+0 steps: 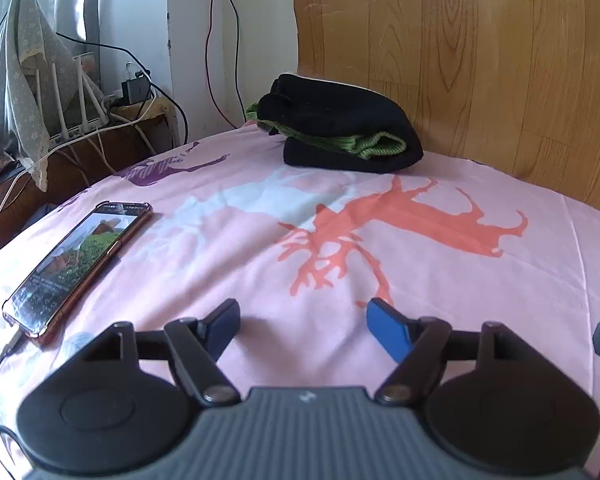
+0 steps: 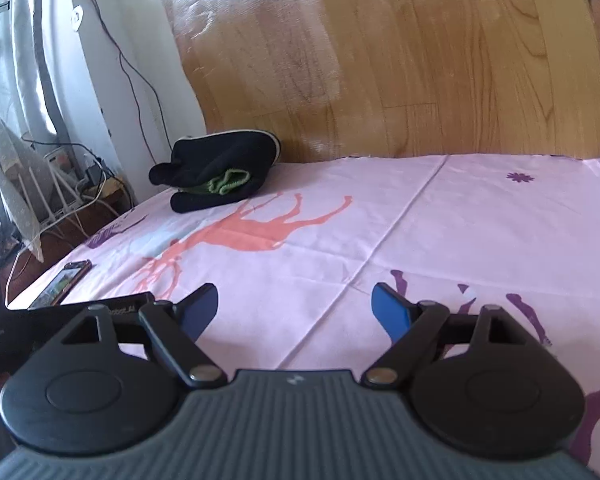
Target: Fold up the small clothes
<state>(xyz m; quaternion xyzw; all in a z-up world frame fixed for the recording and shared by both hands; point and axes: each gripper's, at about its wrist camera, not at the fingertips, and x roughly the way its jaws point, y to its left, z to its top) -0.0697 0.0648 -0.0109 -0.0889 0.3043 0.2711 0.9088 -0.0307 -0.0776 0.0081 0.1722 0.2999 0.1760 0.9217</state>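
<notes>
- Your left claw (image 1: 302, 326) hangs over the bed sheet (image 1: 228, 264) with its blue pads spread and nothing between them: released.
- Your right claw (image 2: 295, 310) is likewise released; only sheet shows in the gap. In its own view the left claw body sits just to its left.
- The task's thing: a folded pile of small clothes (image 1: 340, 128) at the far edge of the bed, close against the wooden headboard (image 1: 460, 60). It reads as black knitwear with a green ribbed knit piece (image 1: 376, 145) sandwiched in the middle.
- From the right wrist the pile (image 2: 216, 172) lies far and to the left, well apart from both claws.
- No unfolded garment shows in the near field. A dark red-and-blue item peeks in at the far right edge of the right view; too little of it shows to name it.
- Handling judgement: soft, light, limp knit. It will sag and stretch when lifted by one point, and the layers will slide apart.
- Where to take hold, if you need it: pinch at a ribbed cuff or a folded edge, both claws well apart, so the fabric hangs flat.
- Hazard: a phone (image 1: 80, 264) with a lit screen lies at the near left of the bed. Keep dragged cloth and the left claw off it.
- Cables and a router sit off the bed at far left, clear of the work.
</notes>
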